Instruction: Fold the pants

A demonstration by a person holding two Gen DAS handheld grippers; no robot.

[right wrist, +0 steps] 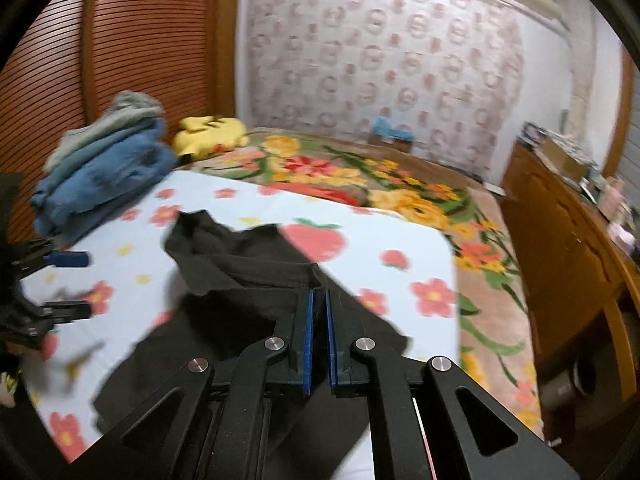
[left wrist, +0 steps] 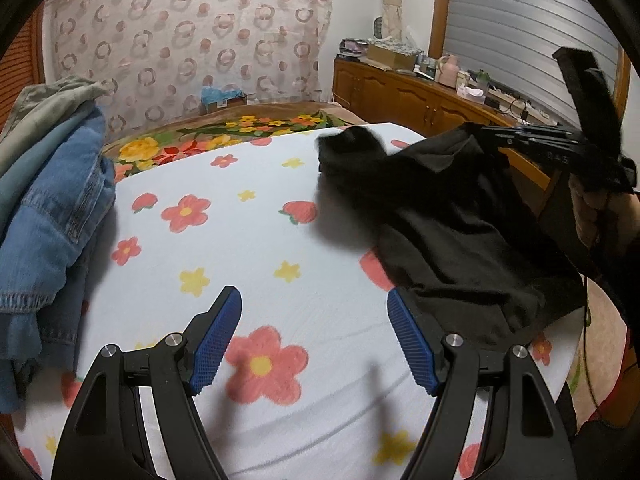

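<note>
The right gripper [right wrist: 319,300] pinches the black pants [right wrist: 240,280] and lifts them off the flowery sheet [left wrist: 248,240], while the left gripper [left wrist: 314,312] is spread wide with nothing in it.

Both fisheye views bend strongly at the edges, with dark vignetted corners. Soft, even indoor light falls from above, casting faint shadows on the floral sheet [left wrist: 280,240]. The right wrist view is motion-blurred throughout; the left one is sharper.

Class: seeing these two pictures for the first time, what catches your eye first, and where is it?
The black pants, crumpled on the flowered sheet, pinched at an edge by the right gripper. Next, the left gripper, open above bare sheet. Then the pile of denim clothes at the sheet's left edge.
</note>
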